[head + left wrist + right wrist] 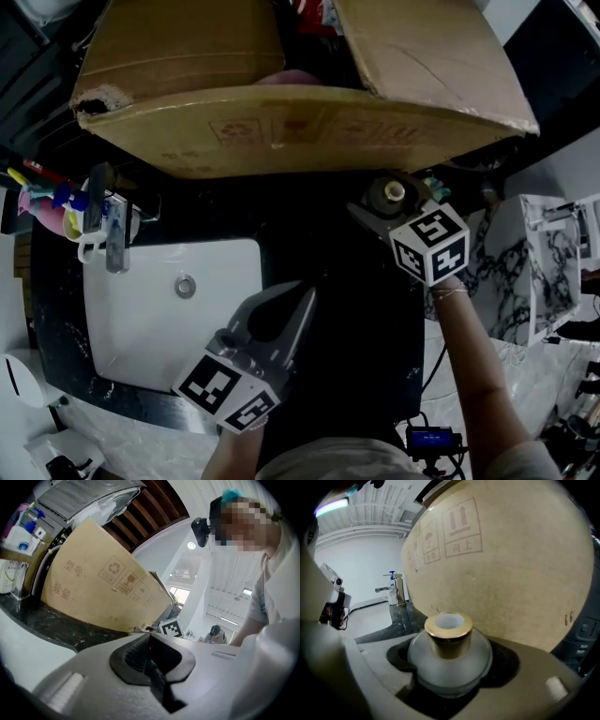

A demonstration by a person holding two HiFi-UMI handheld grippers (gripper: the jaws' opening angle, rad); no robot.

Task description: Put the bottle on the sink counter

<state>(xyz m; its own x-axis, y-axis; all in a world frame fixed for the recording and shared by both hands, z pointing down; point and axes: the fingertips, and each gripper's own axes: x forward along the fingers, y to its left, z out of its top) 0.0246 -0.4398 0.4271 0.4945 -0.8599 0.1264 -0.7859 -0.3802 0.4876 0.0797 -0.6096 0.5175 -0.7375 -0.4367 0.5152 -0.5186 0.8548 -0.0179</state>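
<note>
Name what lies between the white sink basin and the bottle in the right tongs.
Between basin and bottle: only bare black counter, per the head view.

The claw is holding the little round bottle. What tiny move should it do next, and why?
Probably lower the right gripper straight down until the bottle rests on the dark counter. The jaws are clamped round the bottle's frosted body, close in front of the cardboard box, and the counter to the right of the sink looks bare there.

A frosted white bottle (pixel 450 660) with gold neck is seen, a brown box (pixel 511 573), a white sink (pixel 141 328), a black white-veined surface (pixel 61 623).
</note>
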